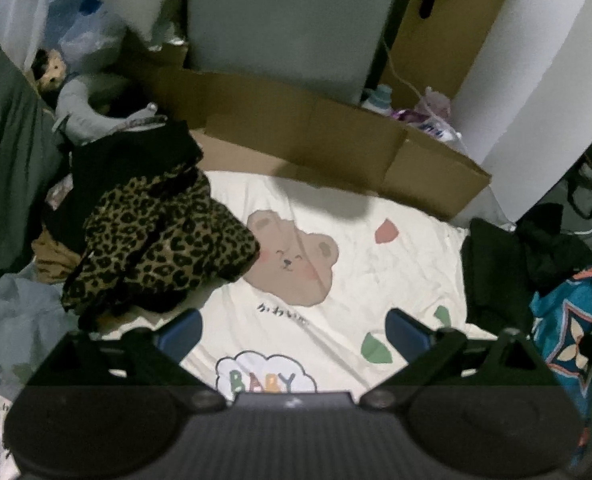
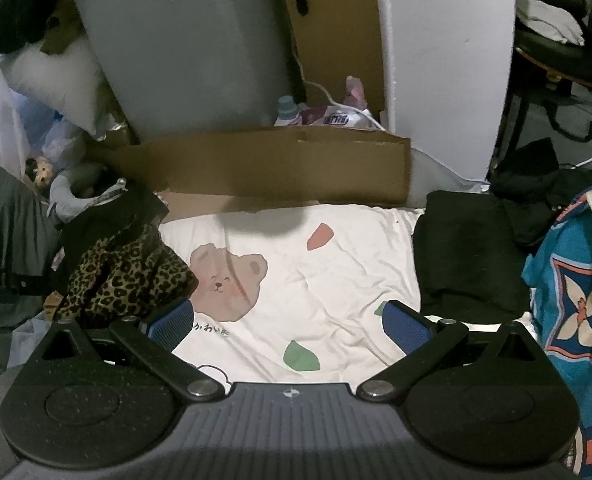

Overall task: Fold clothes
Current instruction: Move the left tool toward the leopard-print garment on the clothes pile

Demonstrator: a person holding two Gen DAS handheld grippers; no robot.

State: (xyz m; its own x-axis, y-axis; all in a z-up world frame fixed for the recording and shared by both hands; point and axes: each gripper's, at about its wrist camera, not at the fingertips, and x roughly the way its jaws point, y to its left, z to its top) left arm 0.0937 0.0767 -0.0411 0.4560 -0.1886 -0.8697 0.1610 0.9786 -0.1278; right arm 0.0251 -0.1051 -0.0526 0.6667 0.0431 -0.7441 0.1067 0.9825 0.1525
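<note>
Cream bear-print sheet bare mid-bed, leopard-print heap left of bear nearer left gripper, folded black garment right nearer right gripper, both jaws spread, holding nothing.

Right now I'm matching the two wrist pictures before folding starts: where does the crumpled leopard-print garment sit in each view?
Left wrist view: the crumpled leopard-print garment lies left of centre, its edge overlapping the printed brown bear face on the cream sheet.
Right wrist view: it lies at lower left, just above the blue left finger pad, again meeting the bear.
Shared landmark: the bear face, right of the garment in both views.
</note>
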